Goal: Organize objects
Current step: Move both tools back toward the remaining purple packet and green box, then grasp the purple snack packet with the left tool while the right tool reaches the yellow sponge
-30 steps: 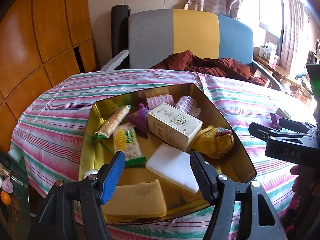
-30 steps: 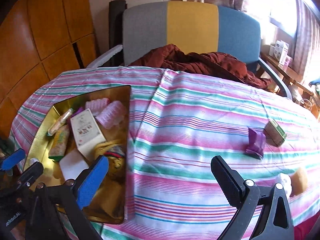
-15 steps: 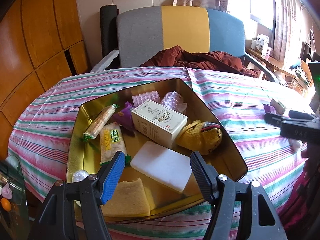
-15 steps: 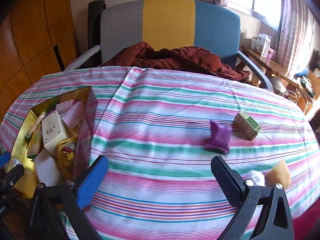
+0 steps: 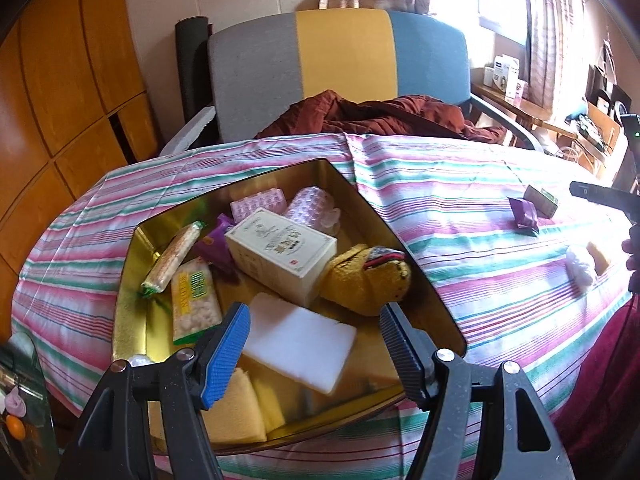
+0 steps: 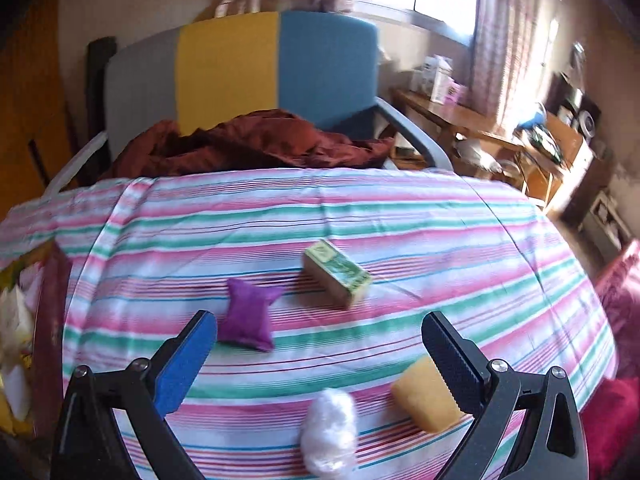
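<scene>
A gold tin tray sits on the striped tablecloth and holds a cream box, a white sponge, a yellow knitted toy, snack packets and pink curlers. My left gripper hovers open over the tray's near end, holding nothing. In the right wrist view my right gripper is open above the cloth. Ahead of it lie a purple pouch and a green box; a white fluffy ball and a yellow sponge block lie between its fingers, untouched.
A grey, yellow and blue chair with a dark red garment stands behind the round table. Wooden panels rise on the left. A cluttered side desk sits by the window. The tray's edge shows at far left.
The right gripper has swung rightward, away from the tray, to face the loose items on the cloth. The left gripper has drawn back slightly from the tray. Both stayed open.
</scene>
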A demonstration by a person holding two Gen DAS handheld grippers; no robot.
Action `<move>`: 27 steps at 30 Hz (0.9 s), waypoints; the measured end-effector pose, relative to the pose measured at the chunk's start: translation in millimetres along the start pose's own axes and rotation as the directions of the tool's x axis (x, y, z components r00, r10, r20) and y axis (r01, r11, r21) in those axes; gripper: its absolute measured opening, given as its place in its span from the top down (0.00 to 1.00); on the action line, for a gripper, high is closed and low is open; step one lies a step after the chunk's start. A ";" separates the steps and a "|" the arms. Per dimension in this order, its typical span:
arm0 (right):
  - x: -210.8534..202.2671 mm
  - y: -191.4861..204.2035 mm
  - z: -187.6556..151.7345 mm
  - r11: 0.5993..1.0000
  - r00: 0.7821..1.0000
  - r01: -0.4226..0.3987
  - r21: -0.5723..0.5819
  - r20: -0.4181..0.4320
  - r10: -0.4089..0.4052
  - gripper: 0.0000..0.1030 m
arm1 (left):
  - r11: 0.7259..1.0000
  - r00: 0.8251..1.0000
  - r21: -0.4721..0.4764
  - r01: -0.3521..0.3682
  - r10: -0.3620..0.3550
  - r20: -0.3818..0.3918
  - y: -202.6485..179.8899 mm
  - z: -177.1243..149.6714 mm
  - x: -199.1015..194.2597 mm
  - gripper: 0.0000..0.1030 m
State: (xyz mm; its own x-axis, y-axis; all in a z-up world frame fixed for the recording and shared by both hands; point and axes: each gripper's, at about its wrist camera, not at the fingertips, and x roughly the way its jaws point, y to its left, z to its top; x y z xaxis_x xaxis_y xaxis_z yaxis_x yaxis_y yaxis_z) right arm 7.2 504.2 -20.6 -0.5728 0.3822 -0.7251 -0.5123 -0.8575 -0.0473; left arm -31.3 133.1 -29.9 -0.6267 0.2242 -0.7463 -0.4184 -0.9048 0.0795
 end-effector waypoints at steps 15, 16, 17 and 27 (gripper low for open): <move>14.9 -63.3 -4.3 0.936 0.996 -0.058 0.346 -0.049 0.080 0.00 | 0.992 0.999 0.120 0.045 -0.044 -0.014 -53.3 14.1 9.9 0.31; 16.0 -66.2 -4.7 0.931 0.995 -0.058 0.361 -0.052 0.082 0.00 | 0.991 0.999 0.126 0.050 -0.048 -0.014 -57.4 15.8 10.8 0.31; 16.4 -69.1 -5.6 0.925 0.995 -0.060 0.376 -0.054 0.086 0.00 | 0.990 0.999 0.132 0.054 -0.053 -0.014 -60.6 16.9 11.7 0.31; 16.0 -101.4 -11.7 0.853 0.996 -0.050 0.519 -0.042 0.084 0.00 | 0.973 0.993 0.199 0.115 -0.108 -0.049 -102.5 23.6 27.4 0.31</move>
State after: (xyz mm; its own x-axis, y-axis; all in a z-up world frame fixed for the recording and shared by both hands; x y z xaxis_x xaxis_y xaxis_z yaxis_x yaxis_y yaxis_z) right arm 57.5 593.3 -35.4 -0.5862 0.2939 -0.7549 -0.7406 -0.5720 0.3524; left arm -21.1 240.5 -42.9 -0.5453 0.3025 -0.7818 -0.6104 -0.7825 0.1229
